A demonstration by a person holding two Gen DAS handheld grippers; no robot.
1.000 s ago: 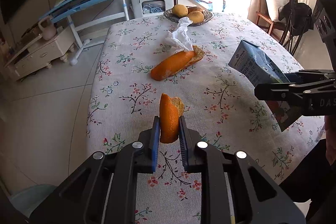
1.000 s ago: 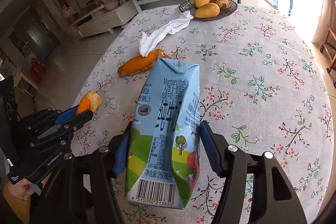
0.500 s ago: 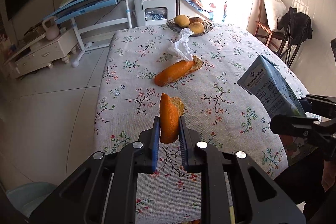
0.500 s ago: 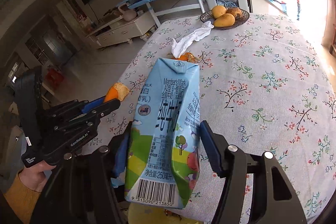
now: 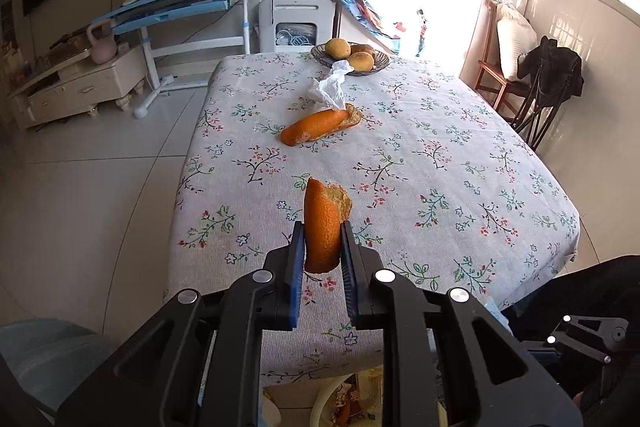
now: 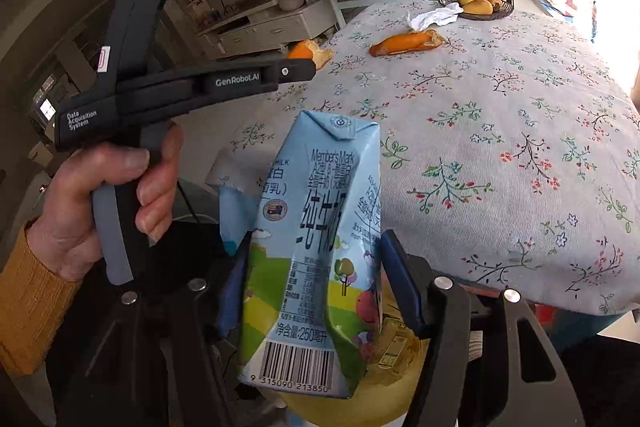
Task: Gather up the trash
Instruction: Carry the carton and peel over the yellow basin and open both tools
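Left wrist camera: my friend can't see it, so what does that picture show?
The left tool is shut on a piece of orange peel, lifted above a table with a flowered cloth. Farther back lie a longer peel, a crumpled tissue and a fruit bowl.

The milk carton [image 6: 320,259] reads "Member's Mark" near its top, "MILK" on its left face, "250" above the barcode and "9 315090 213850" beneath it. The left gripper [image 6: 310,61] bears "GenRobot.AI" on its finger and "Data Acquisition System" on its body.
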